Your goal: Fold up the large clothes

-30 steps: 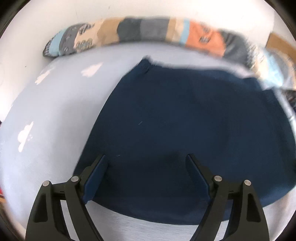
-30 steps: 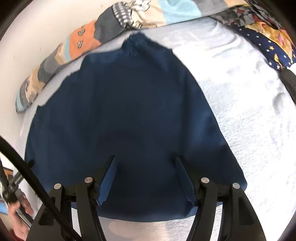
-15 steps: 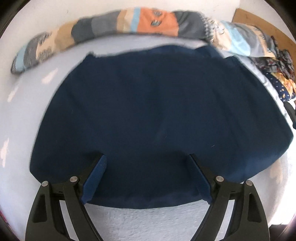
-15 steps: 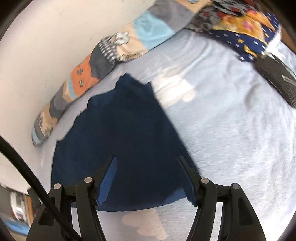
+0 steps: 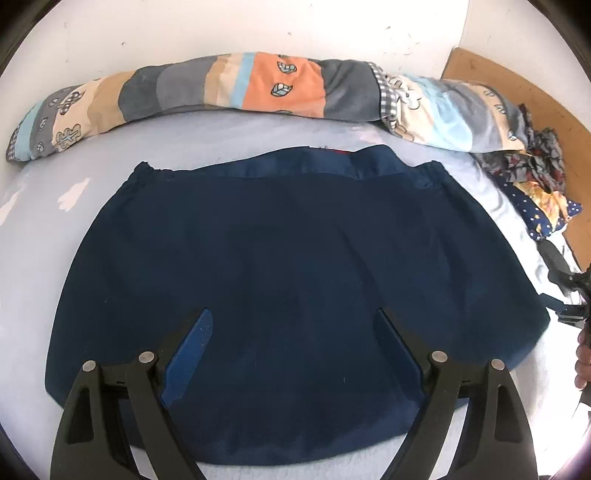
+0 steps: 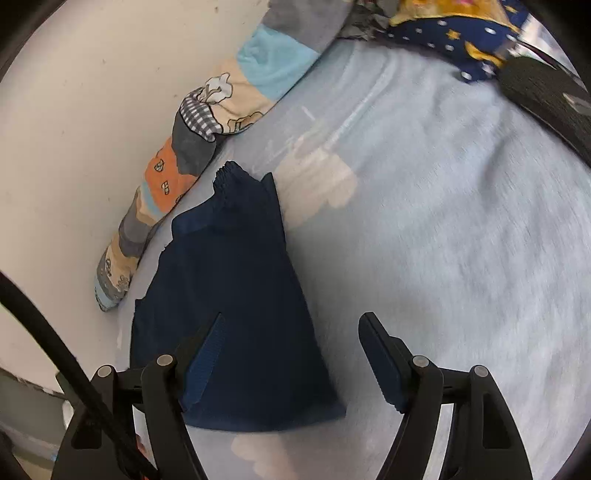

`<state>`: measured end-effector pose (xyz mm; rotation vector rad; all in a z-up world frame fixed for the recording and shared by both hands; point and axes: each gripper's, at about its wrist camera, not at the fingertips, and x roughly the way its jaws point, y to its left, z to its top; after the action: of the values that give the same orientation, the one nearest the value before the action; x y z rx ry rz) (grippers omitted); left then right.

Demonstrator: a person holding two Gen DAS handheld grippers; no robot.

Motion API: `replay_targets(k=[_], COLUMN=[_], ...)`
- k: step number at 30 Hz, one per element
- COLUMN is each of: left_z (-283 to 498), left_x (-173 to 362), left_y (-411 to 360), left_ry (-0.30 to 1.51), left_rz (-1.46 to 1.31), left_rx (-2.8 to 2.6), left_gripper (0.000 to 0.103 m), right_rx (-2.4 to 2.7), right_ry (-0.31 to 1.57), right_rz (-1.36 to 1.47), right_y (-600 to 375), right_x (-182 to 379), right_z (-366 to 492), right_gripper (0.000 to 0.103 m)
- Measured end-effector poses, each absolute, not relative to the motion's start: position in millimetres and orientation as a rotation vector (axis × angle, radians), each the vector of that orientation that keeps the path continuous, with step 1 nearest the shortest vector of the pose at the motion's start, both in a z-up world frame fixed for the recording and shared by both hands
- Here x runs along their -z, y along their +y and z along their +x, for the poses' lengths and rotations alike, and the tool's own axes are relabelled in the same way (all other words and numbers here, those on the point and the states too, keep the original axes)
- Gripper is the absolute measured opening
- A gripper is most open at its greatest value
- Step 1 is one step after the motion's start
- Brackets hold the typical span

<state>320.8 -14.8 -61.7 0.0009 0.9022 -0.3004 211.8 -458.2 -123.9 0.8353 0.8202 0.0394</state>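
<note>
**A:** Start at your left gripper (image 5: 291, 347). Its jaws stand wide and released, nothing between the pads, hovering over the near hem of the navy garment (image 5: 280, 266).

**B:** And the right one?

**A:** Your right gripper (image 6: 291, 354) is opening as we speak. It holds nothing — in the right wrist view one finger (image 6: 207, 350) hangs over the cloth at lower left, the other over bare sheet.

**B:** Where does the garment lie, then?

**A:** Flat on the pale blue bedsheet (image 5: 44, 229), filling the middle of the left wrist view, collar toward the top. Just beyond the collar runs the patchwork bolster (image 5: 258, 88), along the white wall (image 5: 184, 29). A heap of patterned clothes (image 5: 535, 192) sits at the right edge.

**B:** What can go wrong from here?

**A:** My guess — you pinch only the top layer. The cloth looks thick and doubled, so a shallow bite would lift one ply and drag the fold askew.

**B:** Anything else?

**A:** The sheet is soft. Come down too deep and you may catch it along with the hem. The right wrist view is also smeared, so the right-hand edge is hard to judge. And a black cable (image 6: 55, 350) crosses the lower left there; it could snag if you swing that hand inward.
</note>
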Motion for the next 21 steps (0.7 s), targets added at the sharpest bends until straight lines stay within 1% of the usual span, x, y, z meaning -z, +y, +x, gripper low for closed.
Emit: replay_targets(k=[5, 9, 10, 11, 13, 15, 19, 21], left_z=[361, 397, 401, 399, 396, 394, 392, 392], left_x=[60, 97, 107, 108, 108, 108, 111, 112], left_y=[-24, -24, -21, -22, -25, -23, -20, -19], left_ry=[0.919, 1.042, 1.039, 0.991, 0.969, 0.959, 0.942, 0.943], left_rz=[-0.022, -0.009, -0.016, 0.006, 0.035, 0.015, 0.022, 0.017], left_rx=[0.257, 0.196, 0.194, 0.181, 0.174, 0.175, 0.19, 0.196], left_gripper=[0.088, 0.088, 0.09, 0.092, 0.092, 0.092, 0.092, 0.092], right_rx=[-0.146, -0.233, -0.241, -0.237, -0.28, -0.32, -0.334, -0.337], right_ry=[0.839, 0.904, 0.932, 0.949, 0.977, 0.994, 1.031, 1.036], right_rz=[0.864, 0.813, 0.775, 0.724, 0.652, 0.579, 0.506, 0.498], right_y=[-466, -456, -451, -447, -435, -423, -409, -410], right_x=[136, 145, 147, 147, 146, 144, 148, 147], right_z=[246, 279, 288, 295, 311, 325, 348, 351], right_gripper=[0.079, 0.078, 0.077, 0.073, 0.071, 0.064, 0.062, 0.056])
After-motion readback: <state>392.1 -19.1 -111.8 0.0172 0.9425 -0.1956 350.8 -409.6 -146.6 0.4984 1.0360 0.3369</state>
